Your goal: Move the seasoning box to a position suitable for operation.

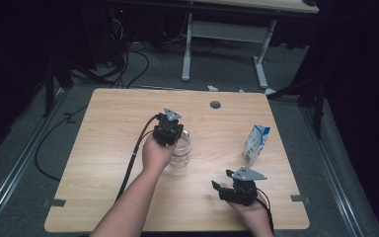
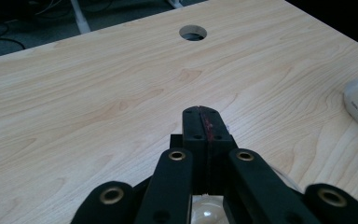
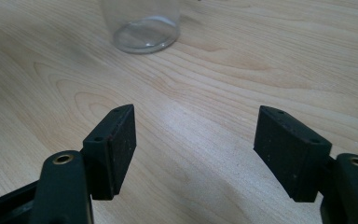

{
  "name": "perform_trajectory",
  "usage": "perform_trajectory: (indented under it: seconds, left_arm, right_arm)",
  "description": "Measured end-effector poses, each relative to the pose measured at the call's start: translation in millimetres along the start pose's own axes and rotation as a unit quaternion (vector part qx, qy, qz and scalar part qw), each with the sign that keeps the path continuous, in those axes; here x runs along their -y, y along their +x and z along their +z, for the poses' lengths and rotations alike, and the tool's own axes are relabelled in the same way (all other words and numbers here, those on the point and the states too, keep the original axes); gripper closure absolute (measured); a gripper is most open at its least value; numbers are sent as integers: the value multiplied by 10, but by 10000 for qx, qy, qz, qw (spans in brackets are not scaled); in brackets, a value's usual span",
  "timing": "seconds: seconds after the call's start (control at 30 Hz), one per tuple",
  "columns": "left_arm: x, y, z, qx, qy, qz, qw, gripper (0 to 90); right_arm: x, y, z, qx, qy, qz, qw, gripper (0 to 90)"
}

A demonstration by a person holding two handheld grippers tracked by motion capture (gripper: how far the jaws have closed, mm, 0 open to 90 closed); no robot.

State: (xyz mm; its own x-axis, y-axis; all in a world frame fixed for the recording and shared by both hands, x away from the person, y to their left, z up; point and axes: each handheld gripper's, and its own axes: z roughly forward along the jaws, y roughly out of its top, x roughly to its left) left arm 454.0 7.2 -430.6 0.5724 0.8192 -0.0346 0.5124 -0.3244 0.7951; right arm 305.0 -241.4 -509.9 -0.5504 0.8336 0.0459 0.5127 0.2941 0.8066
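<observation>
The clear jar (image 1: 181,148) stands upright near the middle of the table (image 1: 103,148), and we take it for the thing being worked on; our left gripper (image 1: 168,129) hangs directly over its mouth, which is why the high view shows little more than the jar's lower body and base. In the left gripper view the two jaws are pressed flat together with nothing caught between them, and a rounded bit of glass (image 2: 207,213) shows just below them; so we judge the gripper is clenched on empty air above the jar rather than grasping it, perhaps to press or poke down at the top, though we cannot tell whether it touches the glass.

Our right gripper (image 1: 227,188) sits near the front edge of the table, well apart from the jar; in the right gripper view its jaws stand wide apart, released, with bare wood between them and the jar's base (image 3: 144,35) farther off ahead; it looks parked and waiting, aimed roughly at the jar so it could come in to steady it.

A small blue-and-white carton (image 1: 255,143) stands off to the right, untouched; a round cable hole (image 1: 215,104) lies near the far edge.
</observation>
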Motion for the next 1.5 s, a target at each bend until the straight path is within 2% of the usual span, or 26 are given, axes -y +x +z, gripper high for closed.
perform_trajectory:
  seconds: [0.1, 0.17, 0.2, 0.3, 0.63, 0.97, 1.27, 1.5]
  left_arm:
    - [-14, -21, 54, -99, 118, 62, 9999, 900]
    - [-17, -26, 76, -88, 154, 79, 9998, 900]
    - [-15, -32, 94, -159, 200, 110, 9996, 900]
    - [-12, -17, 97, -140, 239, 81, 9996, 900]
    - [6, -51, 55, -110, 169, 150, 9997, 900]
    - [-1, -27, 101, -146, 275, 171, 9994, 900]
    - [80, -79, 28, -106, 292, 253, 9992, 900]
    - [201, -125, -124, -119, 334, 350, 9988, 900]
  right_arm:
    - [-1, 6, -2, -5, 1, 6, 10000, 298]
    - [-2, 9, -3, -9, 5, -7, 10000, 298]
    - [-5, 13, -8, 9, 10, -20, 10000, 298]
    - [-8, 15, -9, -3, -5, -29, 10000, 298]
    - [-13, 30, -14, 9, 6, -54, 10000, 299]
    - [-10, 34, -12, 7, 14, -67, 10000, 299]
    - [-5, 42, -5, 22, 28, -88, 10000, 300]
    - [-2, 56, 7, 32, 57, -104, 9999, 300]
